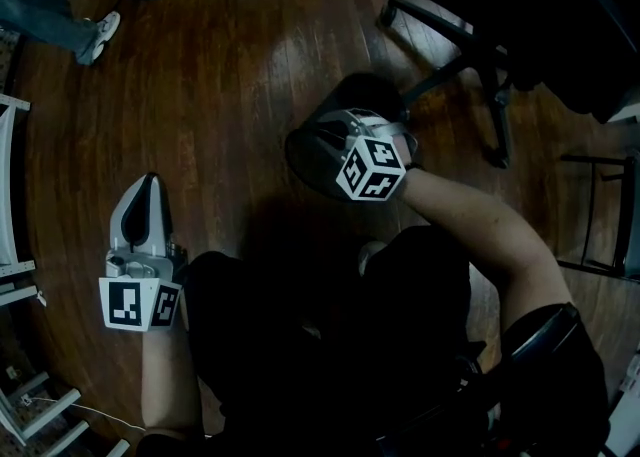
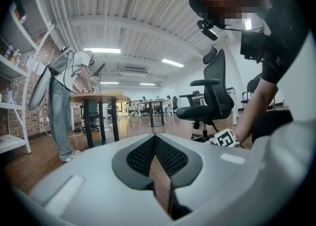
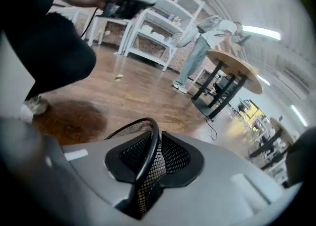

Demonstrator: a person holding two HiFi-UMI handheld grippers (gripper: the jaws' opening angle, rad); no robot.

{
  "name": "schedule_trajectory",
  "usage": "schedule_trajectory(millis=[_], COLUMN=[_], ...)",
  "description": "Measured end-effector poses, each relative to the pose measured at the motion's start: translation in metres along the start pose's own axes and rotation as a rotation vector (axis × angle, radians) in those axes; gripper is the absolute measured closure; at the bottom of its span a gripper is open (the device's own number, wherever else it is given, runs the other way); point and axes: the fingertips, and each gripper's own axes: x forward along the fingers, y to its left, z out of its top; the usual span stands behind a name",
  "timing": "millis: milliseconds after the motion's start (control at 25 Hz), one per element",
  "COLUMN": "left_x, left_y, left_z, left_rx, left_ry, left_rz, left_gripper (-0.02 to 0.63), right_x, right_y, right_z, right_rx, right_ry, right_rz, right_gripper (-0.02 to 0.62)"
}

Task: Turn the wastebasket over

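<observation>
Open floor (image 1: 230, 75) left of wastebasket (image 1: 315, 160); chair base (image 1: 487, 57) close on its right.

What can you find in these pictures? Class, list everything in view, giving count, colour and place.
Black wire-mesh wastebasket: one, black, centre of the head view, rim between the right gripper's jaws.
Black office chair: one close by, black, just beyond the wastebasket.
Round wooden table: one, light brown top on black legs, background.
White metal shelving: at least one unit, white, along the brick wall.
Bystander in jeans: one, standing at the table.
Wooden plank floor: dark brown, under everything.
Left gripper: one, grey, jaws together, empty.
Right gripper: one, grey, shut on the wastebasket's rim.
</observation>
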Motion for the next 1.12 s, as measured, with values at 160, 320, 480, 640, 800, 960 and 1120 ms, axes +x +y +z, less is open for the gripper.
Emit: schedule_trajectory(millis=[160,320,480,640,800,960,1120], left_x=[-0.004,-0.008,-0.012,-0.014,-0.016,-0.012,-0.008], left_y=[0.005,0.006,0.008,0.013,0.017,0.012,0.015], left_z=[0.001,0.002,0.002,0.004,0.002,-0.004,-0.006], left_rx=[-0.002,-0.002,-0.002,0.0,-0.008,-0.016,-0.032], left_ry=[-0.006,-0.01,-0.007,-0.008,-0.013,-0.004,-0.007], left_rz=[0.013,0.021,0.031,0.046,0.056,0.044,0.053], left_gripper=[0.606,0.606,0.606,0.606,0.606,0.606,0.606], right_x=[-0.005,-0.008,-0.002,0.001,-0.002,-0.005,-0.007], right_y=[-0.04,-0.07,-0.07,-0.069,-0.07,-0.069,-0.059], right_z=[0.01,0.006,-0.024,-0.054,-0.078,-0.075,-0.065], right_rx=[0.257,0.477,0.804,1.011,1.097,1.056,0.966], right_ry=[-0.063,-0.121,-0.146,-0.139,-0.133,-0.156,-0.172], right_rz=[-0.035,-0.06,-0.042,-0.063,-0.105,-0.108,-0.073], right_gripper=[0.535,0.56,0.563,0.561,0.561,0.561,0.558])
